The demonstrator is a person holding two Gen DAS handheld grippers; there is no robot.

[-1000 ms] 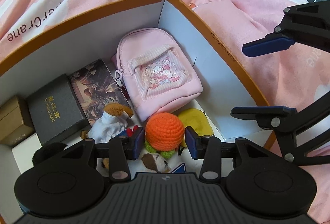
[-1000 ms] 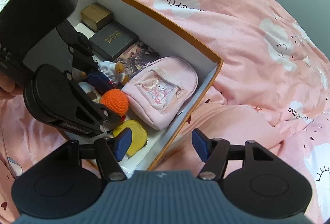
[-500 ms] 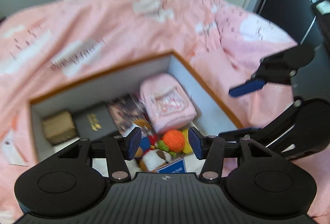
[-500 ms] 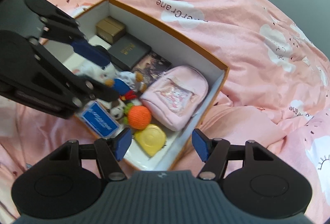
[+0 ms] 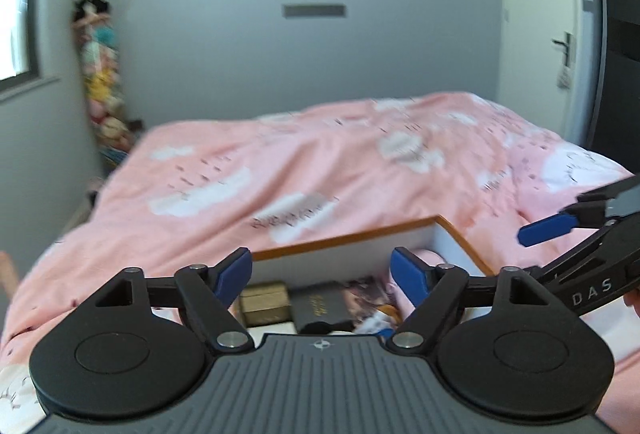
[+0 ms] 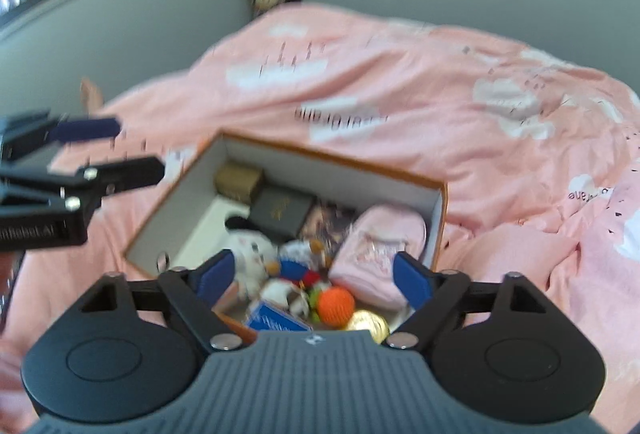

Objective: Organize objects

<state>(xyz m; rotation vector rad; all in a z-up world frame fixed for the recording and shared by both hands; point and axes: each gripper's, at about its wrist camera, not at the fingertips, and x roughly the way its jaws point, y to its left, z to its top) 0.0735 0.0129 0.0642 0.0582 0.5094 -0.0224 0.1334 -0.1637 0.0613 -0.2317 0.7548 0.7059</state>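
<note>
Blurred pink bedding (image 6: 400, 82) all round; box (image 6: 438, 210) partly cut off behind the housing in the left wrist view, contents smeared. Left gripper (image 5: 322, 270) opening wide, nothing between the jaws. Right gripper (image 6: 308, 274) likewise opening, empty, above the box. Orange crochet ball (image 6: 336, 305) inside, beside the pink backpack (image 6: 380, 254), touching neither tool.

Left tool (image 5: 322, 272) jaws opening, empty, right tool (image 6: 310, 274) likewise
</note>
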